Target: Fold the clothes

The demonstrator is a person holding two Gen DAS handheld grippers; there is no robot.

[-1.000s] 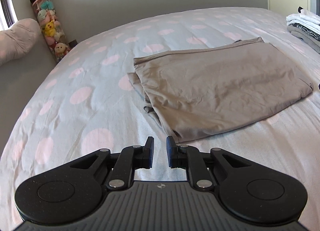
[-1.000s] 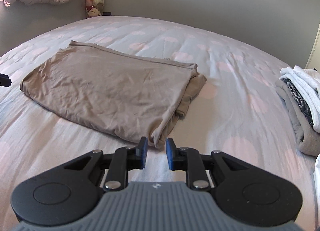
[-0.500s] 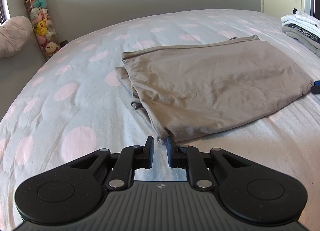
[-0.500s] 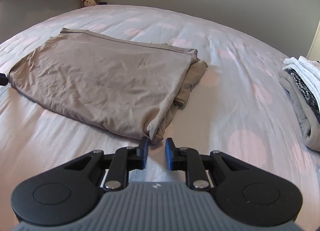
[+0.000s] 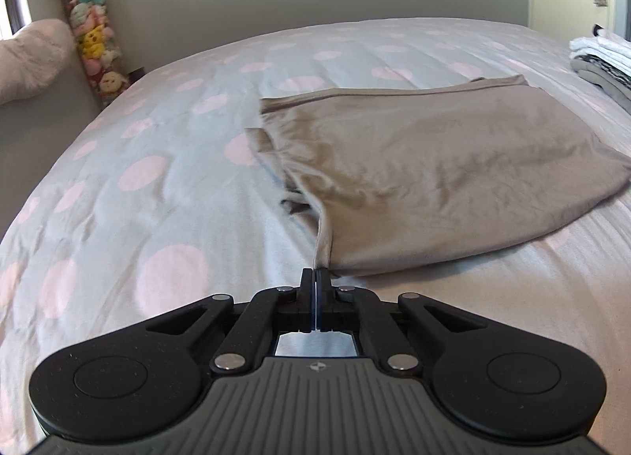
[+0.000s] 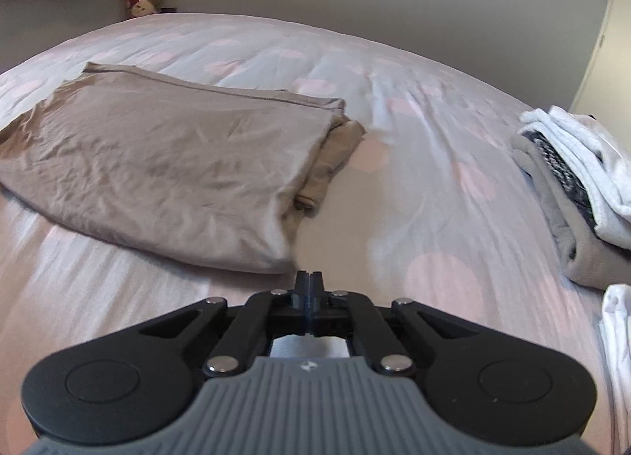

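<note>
A taupe garment (image 5: 453,178) lies folded flat on the spotted bed cover (image 5: 157,198). My left gripper (image 5: 316,273) is shut on its near left corner, and the cloth rises in a thin tented ridge into the tips. In the right wrist view the same garment (image 6: 165,171) spreads to the left. My right gripper (image 6: 308,275) is shut at its near right corner, with the cloth edge meeting the tips. That corner is blurred, and little cloth shows between the pads.
A stack of folded grey and white clothes (image 6: 572,186) sits on the bed's right side, also seen as the stack (image 5: 603,64). A white cloth (image 6: 617,328) lies nearer at the right edge. A plush toy column (image 5: 92,32) and a pink pillow (image 5: 31,56) stand at the far left.
Both grippers went from slightly open to shut. Each garment corner lay between the fingers half a second ago. The left corner now lifts into the tips.
</note>
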